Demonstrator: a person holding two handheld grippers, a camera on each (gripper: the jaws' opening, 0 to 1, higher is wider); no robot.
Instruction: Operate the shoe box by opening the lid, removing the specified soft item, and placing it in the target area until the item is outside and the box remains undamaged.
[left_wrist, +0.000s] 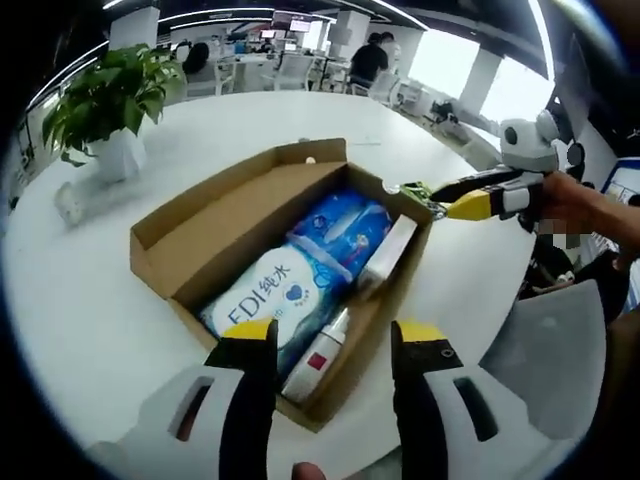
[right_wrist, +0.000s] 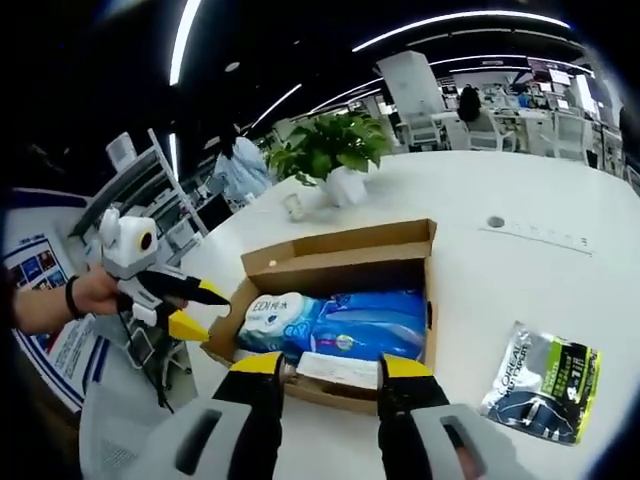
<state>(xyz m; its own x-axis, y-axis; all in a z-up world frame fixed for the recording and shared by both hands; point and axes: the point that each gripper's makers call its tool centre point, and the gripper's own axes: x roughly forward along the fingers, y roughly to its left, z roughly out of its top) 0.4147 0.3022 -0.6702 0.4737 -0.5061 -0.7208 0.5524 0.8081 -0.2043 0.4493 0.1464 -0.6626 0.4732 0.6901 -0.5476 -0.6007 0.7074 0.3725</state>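
Yellow-tipped left gripper (left_wrist: 333, 338) hangs parted, empty, over the open shoe box (left_wrist: 180, 258) — blue wipes pack (left_wrist: 300, 268), white bottle (left_wrist: 322, 355) inside. Right gripper view: right gripper (right_wrist: 332, 372) parted, empty, before the box; foil pouch (right_wrist: 541, 385) on the white table (right_wrist: 520, 260).

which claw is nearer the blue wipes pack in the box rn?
Probably the left claw, open above the near end of the wipes pack. The right claw is at the box rim, beside the pack.
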